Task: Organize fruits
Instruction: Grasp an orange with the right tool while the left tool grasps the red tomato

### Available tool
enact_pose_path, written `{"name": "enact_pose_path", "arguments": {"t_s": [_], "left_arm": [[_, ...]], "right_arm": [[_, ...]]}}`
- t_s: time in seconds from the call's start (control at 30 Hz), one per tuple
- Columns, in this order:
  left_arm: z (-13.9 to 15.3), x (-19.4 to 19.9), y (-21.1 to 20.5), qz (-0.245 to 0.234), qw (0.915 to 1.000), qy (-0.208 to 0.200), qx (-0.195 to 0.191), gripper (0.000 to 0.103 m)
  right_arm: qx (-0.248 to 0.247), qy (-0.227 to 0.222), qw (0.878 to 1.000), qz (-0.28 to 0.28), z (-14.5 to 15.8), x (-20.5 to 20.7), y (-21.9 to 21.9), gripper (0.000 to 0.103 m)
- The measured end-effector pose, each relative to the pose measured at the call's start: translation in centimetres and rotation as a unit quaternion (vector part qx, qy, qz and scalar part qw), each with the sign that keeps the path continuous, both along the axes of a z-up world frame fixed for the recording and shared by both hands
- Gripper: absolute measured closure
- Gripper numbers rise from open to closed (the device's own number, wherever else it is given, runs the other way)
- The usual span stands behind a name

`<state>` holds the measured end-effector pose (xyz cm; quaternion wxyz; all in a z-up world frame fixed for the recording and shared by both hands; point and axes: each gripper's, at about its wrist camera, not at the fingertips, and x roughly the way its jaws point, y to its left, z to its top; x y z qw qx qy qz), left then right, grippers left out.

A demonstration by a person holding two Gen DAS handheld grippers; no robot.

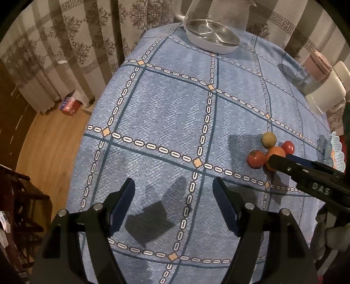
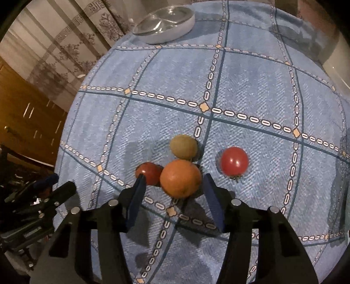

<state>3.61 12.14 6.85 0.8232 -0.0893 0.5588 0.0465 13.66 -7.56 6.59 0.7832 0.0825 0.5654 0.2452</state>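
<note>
Several fruits lie together on the blue checked tablecloth (image 2: 251, 87): an orange (image 2: 180, 178), a green-brown fruit (image 2: 183, 146), a dark red tomato (image 2: 149, 172) and a bright red tomato (image 2: 234, 161). My right gripper (image 2: 175, 181) is open, its fingers either side of the orange's near half, low over the cloth. In the left wrist view the fruits sit at the right, the orange (image 1: 276, 153) partly hidden by the right gripper (image 1: 276, 158). My left gripper (image 1: 174, 185) is open and empty over bare cloth. A white divided dish (image 1: 211, 37) stands at the far edge, also in the right wrist view (image 2: 166, 21).
A clear glass jug (image 1: 218, 13) stands behind the dish. A lidded jar (image 1: 315, 72) and white cups (image 1: 328, 91) stand at the far right. Patterned curtains (image 1: 76, 43) hang behind the table. The table edge drops to a wooden floor (image 1: 43, 148) on the left.
</note>
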Motion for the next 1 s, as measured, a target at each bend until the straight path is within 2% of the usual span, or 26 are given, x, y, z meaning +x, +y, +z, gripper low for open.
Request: {"name": "enact_pose_path", "arguments": {"t_s": [0.17,0.27,0.57,1.0], "left_arm": [[-0.2,0.0,0.2,0.0,1.0,0.001,0.0,0.03],[-0.2,0.1,0.1,-0.003,1.0,0.001,-0.001,0.03],[-0.4,1.7,-2.2,-0.039,0.9992,-0.006,-0.004,0.03],[-1.2,4.9,-8.0,-0.114,0.9933,-0.015,-0.009,0.03]], "right_arm": [[-0.003,0.008,1.0,-0.007,-0.9,0.6,0.1,0.051],[0.001,0.01,1.0,-0.007,-0.9,1.0,0.0,0.062],[0.0,0.017,1.0,0.0,-0.5,-0.9,-1.1,0.062],[-0.009,0.023,0.999,-0.042,-0.6,-4.8,-5.5,0.062]]}}
